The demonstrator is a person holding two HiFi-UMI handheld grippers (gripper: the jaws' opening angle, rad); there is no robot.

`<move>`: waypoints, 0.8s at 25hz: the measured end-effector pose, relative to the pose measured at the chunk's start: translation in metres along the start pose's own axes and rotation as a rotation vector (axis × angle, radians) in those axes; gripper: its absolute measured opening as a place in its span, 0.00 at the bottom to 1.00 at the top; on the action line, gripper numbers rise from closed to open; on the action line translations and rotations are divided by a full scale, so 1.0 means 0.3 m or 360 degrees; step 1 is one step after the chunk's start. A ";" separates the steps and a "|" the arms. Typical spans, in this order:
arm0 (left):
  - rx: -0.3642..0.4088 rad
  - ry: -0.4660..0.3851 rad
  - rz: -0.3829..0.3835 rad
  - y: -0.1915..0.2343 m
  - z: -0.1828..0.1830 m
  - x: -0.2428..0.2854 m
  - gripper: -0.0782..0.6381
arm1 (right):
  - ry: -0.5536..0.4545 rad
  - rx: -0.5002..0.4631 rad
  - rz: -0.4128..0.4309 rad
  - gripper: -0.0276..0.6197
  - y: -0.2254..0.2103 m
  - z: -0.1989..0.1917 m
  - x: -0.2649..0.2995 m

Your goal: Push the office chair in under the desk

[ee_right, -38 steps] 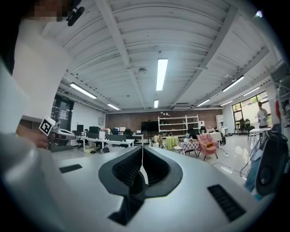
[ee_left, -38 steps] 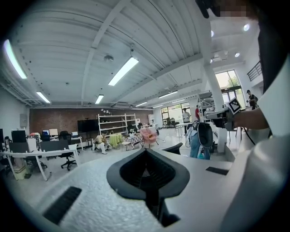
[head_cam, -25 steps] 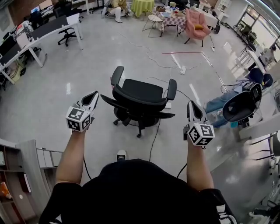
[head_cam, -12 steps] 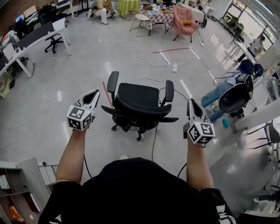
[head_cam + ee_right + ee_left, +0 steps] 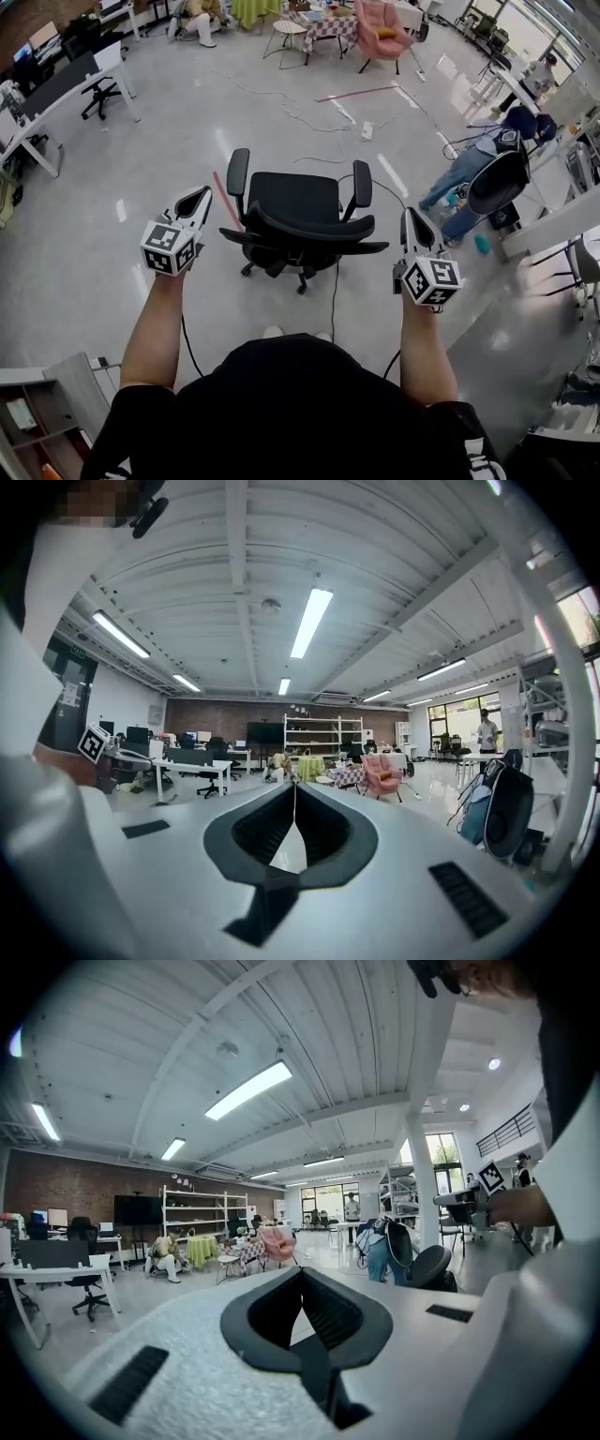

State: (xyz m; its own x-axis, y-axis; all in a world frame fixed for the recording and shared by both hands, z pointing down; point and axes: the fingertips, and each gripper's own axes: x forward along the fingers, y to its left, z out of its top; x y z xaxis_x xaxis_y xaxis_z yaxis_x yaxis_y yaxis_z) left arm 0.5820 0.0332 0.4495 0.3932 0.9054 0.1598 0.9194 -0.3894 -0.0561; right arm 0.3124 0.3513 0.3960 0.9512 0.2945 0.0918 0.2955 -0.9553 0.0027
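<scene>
The black office chair (image 5: 300, 211) stands on the floor (image 5: 131, 178). The left tongs (image 5: 201, 193) and right tongs (image 5: 411, 217), both pressed together and empty, flank its backrest.

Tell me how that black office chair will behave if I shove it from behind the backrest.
The office chair stands on a caster base on a glossy floor, so it will probably roll easily and may swivel off line. A cable lies by the base and could snag it.
</scene>
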 end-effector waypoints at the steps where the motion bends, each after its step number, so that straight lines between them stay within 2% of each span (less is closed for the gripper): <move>1: -0.0003 -0.0004 -0.0002 -0.004 -0.003 0.006 0.13 | 0.0003 -0.0006 -0.0001 0.06 -0.001 -0.002 -0.002; 7: 0.0021 -0.0012 -0.0025 -0.050 0.008 0.020 0.13 | -0.0023 -0.0005 0.0015 0.06 -0.035 0.012 -0.002; 14: 0.0057 -0.0007 0.0010 -0.087 0.013 0.012 0.13 | -0.0033 -0.0010 0.0052 0.06 -0.081 0.005 -0.009; 17: 0.0090 0.0058 0.0017 -0.097 -0.013 0.012 0.13 | 0.0010 -0.0023 0.0062 0.06 -0.103 -0.012 -0.015; 20: 0.0176 0.0186 0.0007 -0.116 -0.070 0.013 0.13 | 0.0041 -0.0022 0.0092 0.06 -0.116 -0.038 -0.018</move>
State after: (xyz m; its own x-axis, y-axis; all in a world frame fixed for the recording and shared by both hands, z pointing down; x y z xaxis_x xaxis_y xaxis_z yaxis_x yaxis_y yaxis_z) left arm 0.5514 0.0466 0.4727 0.3990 0.8756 0.2724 0.9159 -0.3662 -0.1643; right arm 0.2961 0.3826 0.4067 0.9640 0.2383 0.1180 0.2388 -0.9710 0.0101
